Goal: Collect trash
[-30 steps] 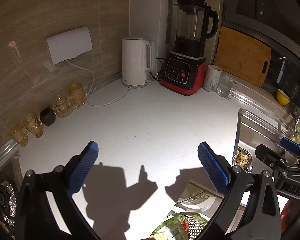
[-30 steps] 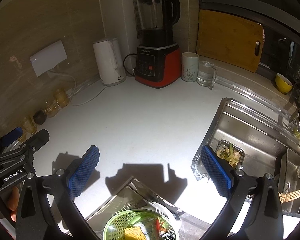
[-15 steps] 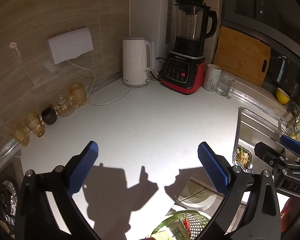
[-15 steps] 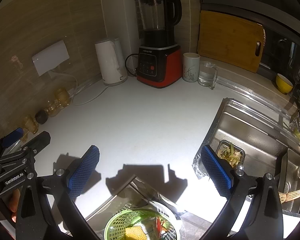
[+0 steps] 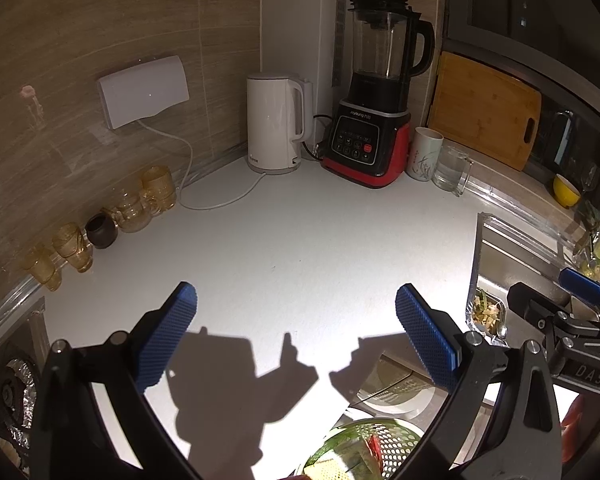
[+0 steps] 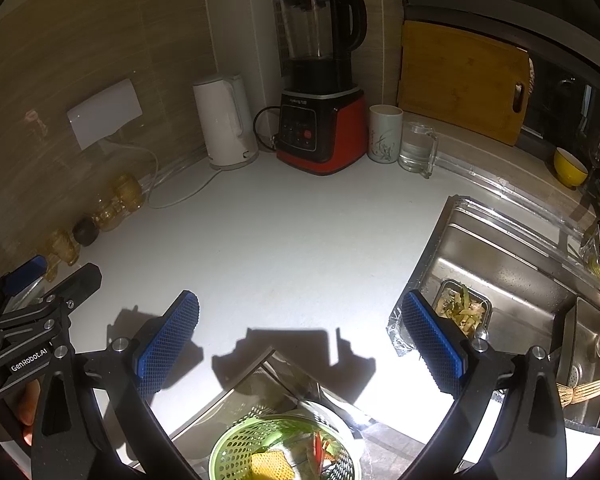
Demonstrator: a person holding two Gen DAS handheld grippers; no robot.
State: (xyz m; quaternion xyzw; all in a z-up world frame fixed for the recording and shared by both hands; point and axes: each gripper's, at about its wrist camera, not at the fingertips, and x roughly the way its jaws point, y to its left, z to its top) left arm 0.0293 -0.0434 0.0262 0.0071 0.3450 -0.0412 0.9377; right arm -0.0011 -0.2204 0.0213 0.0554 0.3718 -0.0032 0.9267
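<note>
Left gripper (image 5: 296, 322) spread wide, nothing between the blue pads; right gripper (image 6: 300, 332) likewise parted and empty, both held above the white worktop (image 6: 284, 240). Just below and between the right gripper's fingers, a green perforated basket (image 6: 244, 444) holding scraps: something yellow, a red sliver, greens, though hard to name under the glare. More scraps in a small metal tray (image 6: 462, 308) inside the steel sink (image 6: 512, 264), beside the right fingertip. No loose trash visible on the open worktop. Fits either scraps already gathered into the basket with the sink tray left to empty, or both lots waiting to be carried off. Against the wall: white kettle (image 5: 276, 120), red-based blender (image 5: 374, 108), mug (image 5: 424, 152), glass jug (image 5: 452, 168), wooden cutting board (image 5: 484, 108), amber glasses (image 5: 140, 204) in a row. Dim room, harsh light from behind.
</note>
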